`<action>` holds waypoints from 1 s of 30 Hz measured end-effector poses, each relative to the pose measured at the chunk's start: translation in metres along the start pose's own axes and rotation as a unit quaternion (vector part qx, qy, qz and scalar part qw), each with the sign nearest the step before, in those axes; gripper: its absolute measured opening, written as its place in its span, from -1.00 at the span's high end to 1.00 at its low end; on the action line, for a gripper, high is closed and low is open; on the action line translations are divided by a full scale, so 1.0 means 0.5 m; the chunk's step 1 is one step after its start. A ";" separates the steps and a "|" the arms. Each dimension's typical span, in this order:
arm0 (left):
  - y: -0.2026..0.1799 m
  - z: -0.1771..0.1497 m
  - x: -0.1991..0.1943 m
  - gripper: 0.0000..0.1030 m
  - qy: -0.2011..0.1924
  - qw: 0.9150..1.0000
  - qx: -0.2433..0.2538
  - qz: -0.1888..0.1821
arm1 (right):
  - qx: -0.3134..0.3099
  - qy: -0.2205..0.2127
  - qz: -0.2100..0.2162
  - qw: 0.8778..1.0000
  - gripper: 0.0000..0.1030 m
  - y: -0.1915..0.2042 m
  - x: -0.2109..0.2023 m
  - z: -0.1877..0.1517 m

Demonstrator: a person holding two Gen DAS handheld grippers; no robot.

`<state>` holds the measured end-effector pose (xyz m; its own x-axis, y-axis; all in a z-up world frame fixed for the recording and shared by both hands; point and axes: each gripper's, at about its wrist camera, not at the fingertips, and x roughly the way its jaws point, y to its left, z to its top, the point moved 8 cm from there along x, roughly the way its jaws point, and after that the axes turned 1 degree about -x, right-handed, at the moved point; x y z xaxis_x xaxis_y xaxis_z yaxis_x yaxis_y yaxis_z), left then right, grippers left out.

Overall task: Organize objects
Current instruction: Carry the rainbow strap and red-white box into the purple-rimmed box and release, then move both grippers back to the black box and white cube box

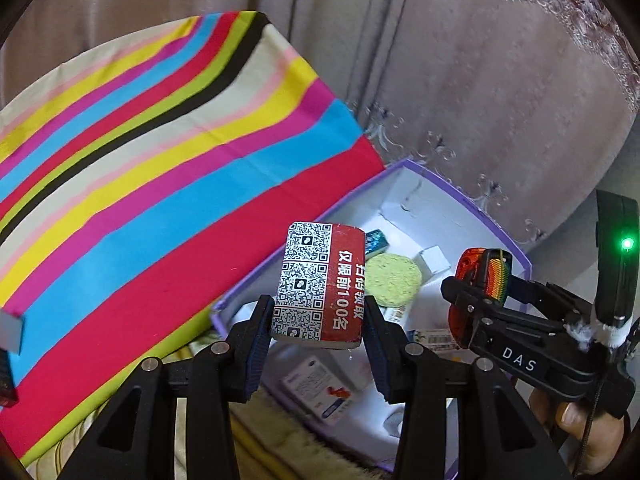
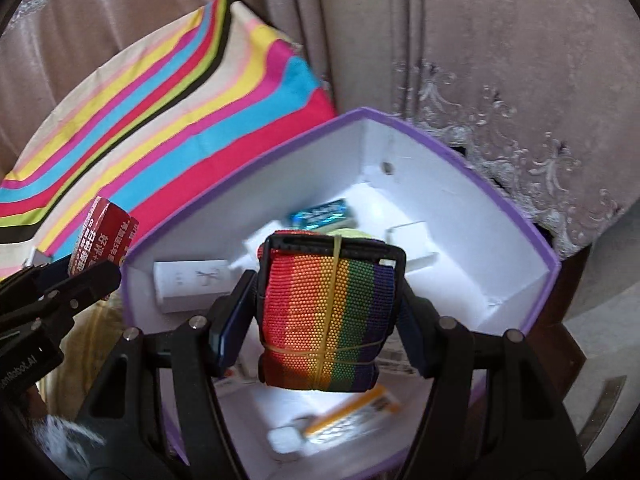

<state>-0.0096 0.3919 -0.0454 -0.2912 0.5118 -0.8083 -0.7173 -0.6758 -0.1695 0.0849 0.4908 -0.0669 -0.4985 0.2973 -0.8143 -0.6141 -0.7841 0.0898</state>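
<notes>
Both loads are hanging over the purple box (image 2: 472, 160). Left gripper (image 1: 318, 312) is clamping the QR-code pack (image 1: 320, 284); right gripper (image 2: 324, 320) is clamping the rainbow strap roll (image 2: 324, 316). Advice: release over bare floor around 3 o'clock, clear of the green sponge (image 1: 394, 278).

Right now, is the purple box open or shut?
Open. The purple box has no lid on it; its white inside shows, with small items like a yellow sponge lying inside.
</notes>
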 end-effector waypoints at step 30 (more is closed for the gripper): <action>0.225 -0.091 -0.129 -0.33 -0.057 0.983 -0.173 0.031 | -0.065 -0.036 0.059 0.995 -0.67 0.141 -0.065 0.020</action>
<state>-0.0428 0.2589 -0.0379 -0.4100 0.5072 -0.7581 -0.4433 -0.8372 -0.3204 0.0518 0.4313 -0.0284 -0.6079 0.2336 -0.7589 -0.4669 -0.8782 0.1037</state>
